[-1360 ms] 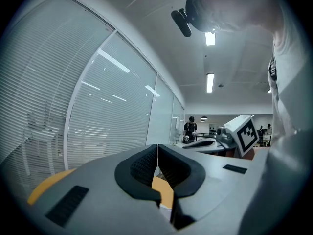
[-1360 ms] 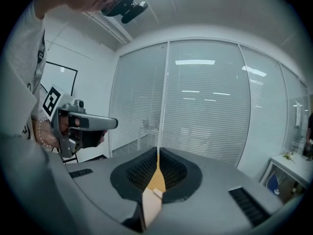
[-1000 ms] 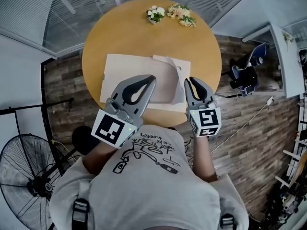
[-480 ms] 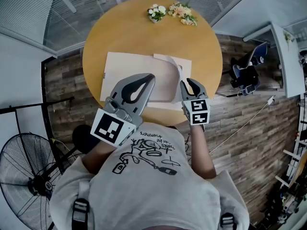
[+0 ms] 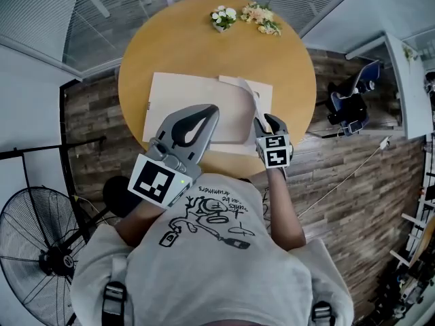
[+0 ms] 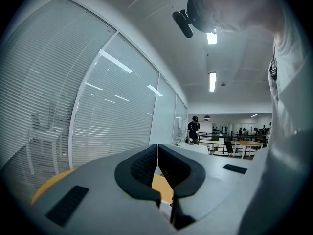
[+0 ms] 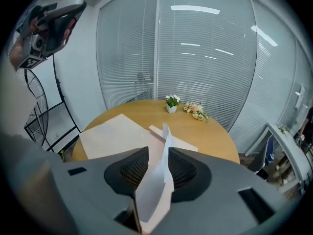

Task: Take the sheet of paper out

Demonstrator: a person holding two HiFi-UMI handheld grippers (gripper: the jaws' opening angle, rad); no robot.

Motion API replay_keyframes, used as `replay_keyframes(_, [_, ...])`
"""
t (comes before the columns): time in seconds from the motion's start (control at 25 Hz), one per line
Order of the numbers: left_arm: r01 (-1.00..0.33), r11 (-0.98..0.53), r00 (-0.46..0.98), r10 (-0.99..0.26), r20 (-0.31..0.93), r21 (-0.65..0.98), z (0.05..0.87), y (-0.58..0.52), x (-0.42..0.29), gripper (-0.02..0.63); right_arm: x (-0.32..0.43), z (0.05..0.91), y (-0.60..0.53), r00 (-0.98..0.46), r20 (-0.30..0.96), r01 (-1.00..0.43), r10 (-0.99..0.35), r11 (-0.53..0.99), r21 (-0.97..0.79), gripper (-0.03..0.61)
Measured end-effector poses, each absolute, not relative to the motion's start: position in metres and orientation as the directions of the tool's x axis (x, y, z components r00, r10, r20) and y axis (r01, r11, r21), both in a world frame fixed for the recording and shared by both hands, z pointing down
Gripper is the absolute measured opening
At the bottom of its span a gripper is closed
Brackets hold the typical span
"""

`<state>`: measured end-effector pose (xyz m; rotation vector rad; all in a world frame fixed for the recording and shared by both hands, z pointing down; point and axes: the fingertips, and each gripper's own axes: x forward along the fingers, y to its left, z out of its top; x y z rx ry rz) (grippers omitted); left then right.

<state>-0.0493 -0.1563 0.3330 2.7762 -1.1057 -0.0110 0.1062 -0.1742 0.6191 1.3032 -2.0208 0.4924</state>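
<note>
A flat beige envelope (image 5: pixel 183 104) lies on the round wooden table (image 5: pixel 204 46). A white sheet of paper (image 5: pixel 249 95) sticks up out of its right end, bent upward. My right gripper (image 5: pixel 270 123) is low at the table's near right edge. In the right gripper view the sheet (image 7: pixel 159 185) stands between the jaws, leaning on the right pad with a gap on the left; the jaws (image 7: pixel 158 155) have just been opening and no longer pinch it. My left gripper (image 5: pixel 202 114) hovers high over the envelope, pointing level, shut and empty (image 6: pixel 157 151).
Two small flower pots (image 5: pixel 245 15) stand at the table's far edge. A floor fan (image 5: pixel 34 250) is at the lower left, and a chair with gear (image 5: pixel 346 104) stands to the right. Glass walls with blinds lie beyond the table.
My right gripper has dropped toward the table's near edge, and its jaws have spread around the sheet. The left gripper has not moved.
</note>
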Motion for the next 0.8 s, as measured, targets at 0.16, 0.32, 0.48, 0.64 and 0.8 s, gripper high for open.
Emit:
replay_keyframes(0.16, [-0.685, -0.714, 0.726, -0.686, 0.051, 0.143, 0.333, -0.156, -0.052, 0.023, 0.107, 0.635, -0.172, -0.263, 0.732, -0.906, -0.628, 0.422, 0.036, 0.144])
replay_keyframes(0.32, [-0.688, -0.712, 0.723, -0.688, 0.052, 0.142, 0.334, -0.153, -0.054, 0.023, 0.108, 0.647, -0.170, -0.257, 0.748, -0.908, -0.612, 0.419, 0.031, 0.148])
replay_keyframes(0.48, [-0.689, -0.711, 0.722, -0.690, 0.053, 0.142, 0.334, -0.151, -0.055, 0.023, 0.110, 0.655, -0.168, -0.250, 0.761, -0.909, -0.599, 0.416, 0.028, 0.150])
replay_keyframes(0.64, [-0.689, -0.711, 0.722, -0.689, 0.056, 0.141, 0.335, -0.150, -0.056, 0.023, 0.110, 0.666, -0.167, -0.253, 0.774, -0.910, -0.580, 0.414, 0.013, 0.150])
replay_keyframes(0.8, [-0.690, -0.710, 0.722, -0.690, 0.060, 0.142, 0.336, -0.149, -0.059, 0.023, 0.106, 0.678, -0.164, -0.274, 0.784, -0.912, -0.558, 0.409, -0.028, 0.154])
